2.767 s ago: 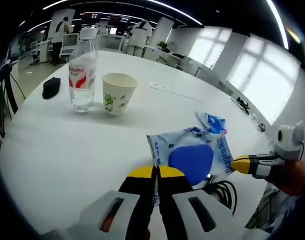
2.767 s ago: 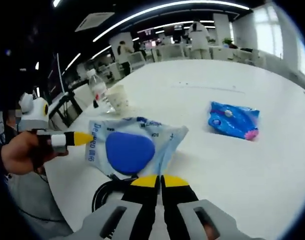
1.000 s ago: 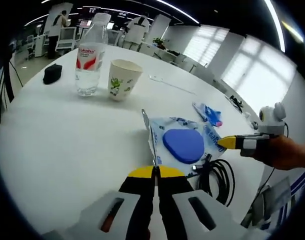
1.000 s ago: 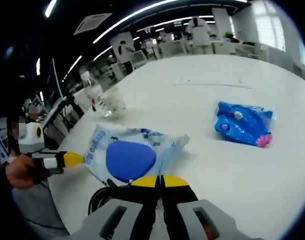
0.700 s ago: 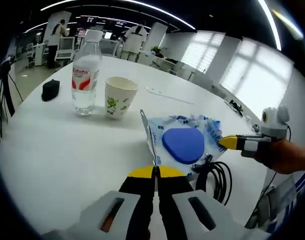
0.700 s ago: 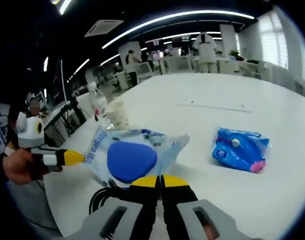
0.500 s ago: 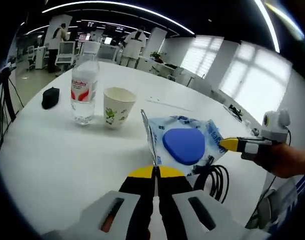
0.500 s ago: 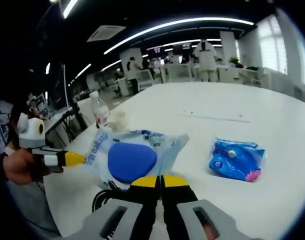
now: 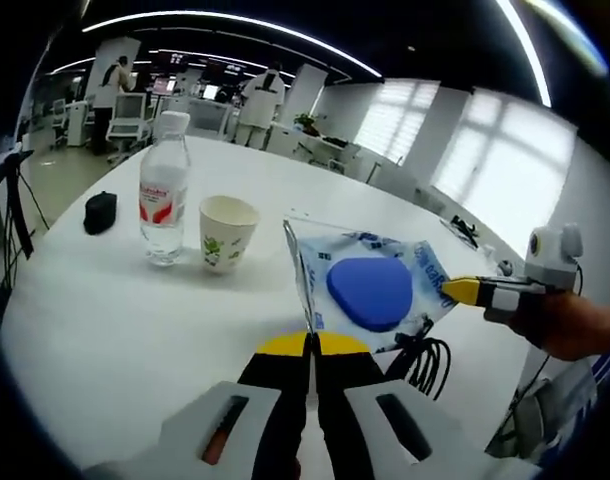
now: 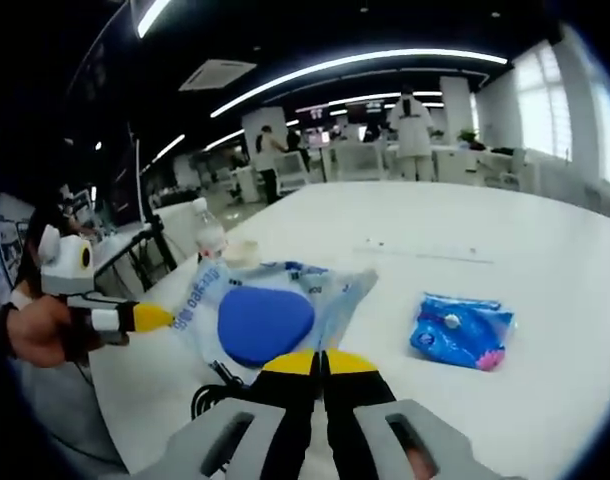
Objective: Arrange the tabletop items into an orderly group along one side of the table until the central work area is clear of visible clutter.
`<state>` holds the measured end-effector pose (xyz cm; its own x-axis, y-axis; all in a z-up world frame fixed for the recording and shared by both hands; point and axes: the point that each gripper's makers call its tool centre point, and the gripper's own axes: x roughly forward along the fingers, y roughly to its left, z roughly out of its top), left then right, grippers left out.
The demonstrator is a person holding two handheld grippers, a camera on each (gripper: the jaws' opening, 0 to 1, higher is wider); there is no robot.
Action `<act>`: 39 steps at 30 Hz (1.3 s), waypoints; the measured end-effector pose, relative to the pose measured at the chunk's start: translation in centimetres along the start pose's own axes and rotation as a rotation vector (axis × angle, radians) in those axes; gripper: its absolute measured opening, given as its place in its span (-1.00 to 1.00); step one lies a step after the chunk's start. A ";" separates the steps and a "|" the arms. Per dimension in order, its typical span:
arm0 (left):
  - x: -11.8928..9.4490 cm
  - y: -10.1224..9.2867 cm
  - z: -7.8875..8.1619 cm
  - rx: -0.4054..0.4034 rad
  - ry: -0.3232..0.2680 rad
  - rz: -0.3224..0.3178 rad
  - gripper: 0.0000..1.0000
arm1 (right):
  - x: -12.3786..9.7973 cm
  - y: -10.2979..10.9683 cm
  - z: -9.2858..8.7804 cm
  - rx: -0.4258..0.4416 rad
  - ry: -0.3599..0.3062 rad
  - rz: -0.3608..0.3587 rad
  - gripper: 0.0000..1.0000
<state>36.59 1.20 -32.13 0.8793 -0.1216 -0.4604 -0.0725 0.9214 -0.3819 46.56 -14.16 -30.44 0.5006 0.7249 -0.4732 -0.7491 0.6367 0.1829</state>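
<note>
Nearest us, the left gripper [image 9: 311,345] has its yellow-tipped jaws closed on one edge of a pale blue wipes pack [image 9: 370,290] with a dark blue oval lid, and the right gripper [image 10: 319,362] has its jaws pinched tight on the opposite edge, so we hold the pack between the two, lifted off the white table [image 9: 135,320]. In the left gripper view the right gripper comes in from the right, a hand [image 9: 570,325] wrapped around it; in the right gripper view the left gripper comes in from the left.

Just under the pack lies one coiled black cable [image 9: 425,362], near the table edge. Farther out in the left gripper view we count one paper cup [image 9: 227,231] with a green print, upright, and just beside it one clear water bottle [image 9: 163,190] with a red label, also upright. Beyond the bottle sits one small black object [image 9: 101,212]; we cannot tell what it is.

In the right gripper view one smaller bright blue packet [image 10: 461,331] lies flat on the table, well apart from the held pack. Three people [image 10: 413,122] stand far off in the room.
</note>
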 end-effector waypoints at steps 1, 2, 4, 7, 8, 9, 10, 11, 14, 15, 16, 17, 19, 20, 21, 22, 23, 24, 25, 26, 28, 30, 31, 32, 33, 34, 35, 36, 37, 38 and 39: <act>-0.1 -0.1 0.1 0.001 -0.004 -0.001 -1.00 | -0.1 -0.1 0.0 0.000 -0.002 -0.001 -1.00; -0.2 -0.2 0.2 0.002 -0.005 -0.002 -1.00 | -0.3 -0.1 0.0 0.000 -0.005 -0.001 -1.00; -0.6 -0.6 0.4 0.006 -0.011 -0.005 -1.00 | -1.0 0.1 0.1 -0.004 -0.011 -0.005 -1.00; -1.0 -0.9 0.6 0.013 -0.019 -0.009 -1.00 | -1.5 0.4 0.2 -0.003 -0.020 -0.003 -1.00; -1.0 -0.9 0.7 0.015 -0.021 -0.011 -1.00 | -1.8 0.5 0.2 -0.003 -0.025 -0.004 -1.00; -1.1 -0.9 0.8 0.017 -0.025 -0.010 -1.00 | -2.1 0.7 0.3 -0.002 -0.029 -0.001 -1.00; -1.5 -1.2 0.9 0.017 -0.030 -0.010 -1.00 | -2.3 0.8 0.3 -0.003 -0.032 -0.001 -1.00; -1.7 -1.3 0.9 0.018 -0.033 -0.010 -1.00 | -2.7 1.0 0.3 -0.004 -0.034 -0.003 -1.00; -2.6 -2.0 1.1 0.020 -0.041 -0.011 -1.00 | -3.4 1.0 0.1 0.004 -0.041 -0.003 -1.00; -2.8 -2.2 1.2 0.020 -0.045 -0.011 -1.00 | -3.8 1.1 0.0 0.007 -0.044 -0.004 -1.00; -2.7 -2.0 1.5 0.022 -0.047 -0.010 -1.00 | -4.1 1.2 -0.2 0.006 -0.043 -0.003 -1.00; -2.7 -2.0 1.5 0.023 -0.048 -0.010 -1.00 | -4.3 1.3 -0.2 0.005 -0.043 -0.006 -1.00; -3.1 -2.2 1.3 0.024 -0.049 -0.009 -1.00 | -4.3 1.2 0.0 0.007 -0.046 -0.004 -1.00; -3.1 -2.3 1.3 0.027 -0.047 -0.010 -1.00 | -4.3 1.2 0.0 0.006 -0.047 -0.006 -1.00; -3.2 -2.4 1.3 0.027 -0.049 -0.011 -1.00 | -4.7 1.3 0.0 0.005 -0.051 -0.009 -1.00; -3.5 -2.7 1.3 0.028 -0.052 -0.012 -1.00 | -4.8 1.3 0.1 0.007 -0.055 -0.008 -1.00; -3.6 -2.8 1.3 0.030 -0.054 -0.011 -1.00 | -4.8 1.3 0.0 0.007 -0.057 -0.009 -1.00; -3.6 -2.7 1.1 0.030 -0.054 -0.012 -1.00 | -4.9 1.4 0.0 0.003 -0.059 -0.011 -1.00; -3.6 -2.7 1.1 0.029 -0.057 -0.014 -1.00 | -5.0 1.5 0.1 0.005 -0.061 -0.011 -1.00; -3.8 -2.9 1.1 0.034 -0.058 -0.013 -1.00 | -5.3 1.6 0.1 0.009 -0.065 -0.010 -1.00; -3.9 -2.8 1.0 0.035 -0.056 -0.012 -1.00 | -5.8 1.8 -0.1 0.012 -0.067 -0.015 -1.00; -4.2 -3.0 0.7 0.041 -0.054 -0.012 -1.00 | -6.3 2.0 -0.5 0.019 -0.071 -0.019 -1.00; -4.4 -3.2 0.5 0.041 -0.051 -0.012 -1.00 | -6.6 2.0 -0.6 0.024 -0.070 -0.025 -1.00; -4.5 -3.2 0.5 0.040 -0.051 -0.014 -1.00 | -6.8 2.0 -0.7 0.030 -0.073 -0.026 -1.00; -4.6 -3.3 0.5 0.040 -0.052 -0.015 -1.00 | -7.0 2.0 -0.7 0.033 -0.075 -0.028 -1.00; -4.8 -3.7 0.3 0.045 -0.049 -0.016 -1.00 | -7.2 1.9 -0.9 0.034 -0.074 -0.030 -1.00; -4.9 -3.8 0.1 0.047 -0.048 -0.017 -1.00 | -7.2 1.8 -1.2 0.038 -0.069 -0.033 -1.00; -4.7 -3.8 0.1 0.048 -0.046 -0.017 -1.00 | -7.2 1.7 -1.4 0.041 -0.066 -0.034 -1.00; -4.5 -3.7 0.0 0.048 -0.042 -0.017 -1.00 | -7.4 1.7 -1.5 0.043 -0.063 -0.036 -1.00; -4.5 -3.6 -0.2 0.046 -0.040 -0.016 -1.00 | -7.5 1.7 -1.7 0.046 -0.056 -0.037 -1.00; -4.4 -3.7 -0.4 0.047 -0.035 -0.017 -1.00 | -7.4 1.4 -2.1 0.053 -0.049 -0.041 -1.00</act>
<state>32.79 -1.77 -28.97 0.8964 -0.1252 -0.4251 -0.0359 0.9356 -0.3512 40.88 -19.23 -28.51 0.5522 0.7088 -0.4389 -0.7040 0.6785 0.2100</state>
